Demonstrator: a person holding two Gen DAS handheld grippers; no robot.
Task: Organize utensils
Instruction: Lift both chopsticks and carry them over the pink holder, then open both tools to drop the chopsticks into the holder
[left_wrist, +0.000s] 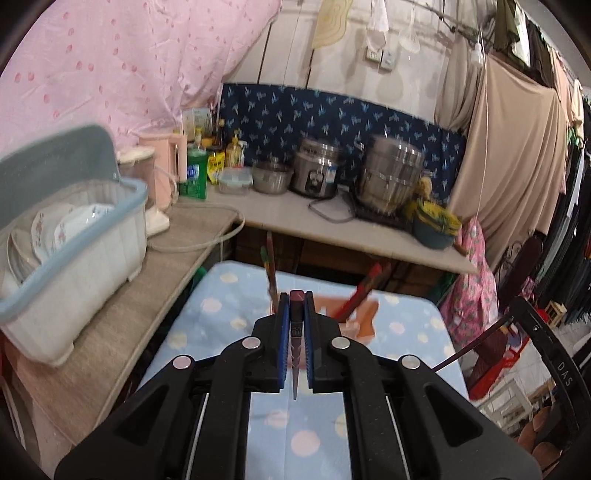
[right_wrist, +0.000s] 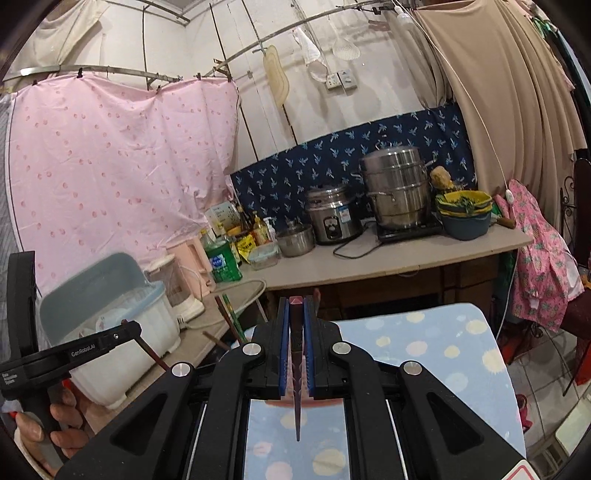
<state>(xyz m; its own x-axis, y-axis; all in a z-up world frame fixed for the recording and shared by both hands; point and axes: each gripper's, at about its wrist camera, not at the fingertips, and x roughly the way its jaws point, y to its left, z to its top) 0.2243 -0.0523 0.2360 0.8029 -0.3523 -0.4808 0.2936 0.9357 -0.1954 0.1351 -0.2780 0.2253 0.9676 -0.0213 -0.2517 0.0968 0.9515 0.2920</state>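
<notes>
My left gripper (left_wrist: 296, 301) is shut on a dark reddish chopstick (left_wrist: 296, 354) that runs back between its blue pads. It hovers over the dotted blue tablecloth (left_wrist: 221, 314). Just ahead of it an orange utensil holder (left_wrist: 364, 319) holds several chopsticks (left_wrist: 271, 266) that stick up. My right gripper (right_wrist: 296, 306) is shut on another dark chopstick (right_wrist: 297, 369), above the same cloth (right_wrist: 424, 343). The left gripper (right_wrist: 127, 330) also shows at the left of the right wrist view, with a chopstick (right_wrist: 151, 352) in it.
A white and blue dish rack (left_wrist: 74, 236) with plates stands on the left counter. The back counter (left_wrist: 295, 218) carries a rice cooker (left_wrist: 317, 171), a steamer pot (left_wrist: 393, 177), bottles and a bowl (left_wrist: 434, 229). Clothes hang at the right.
</notes>
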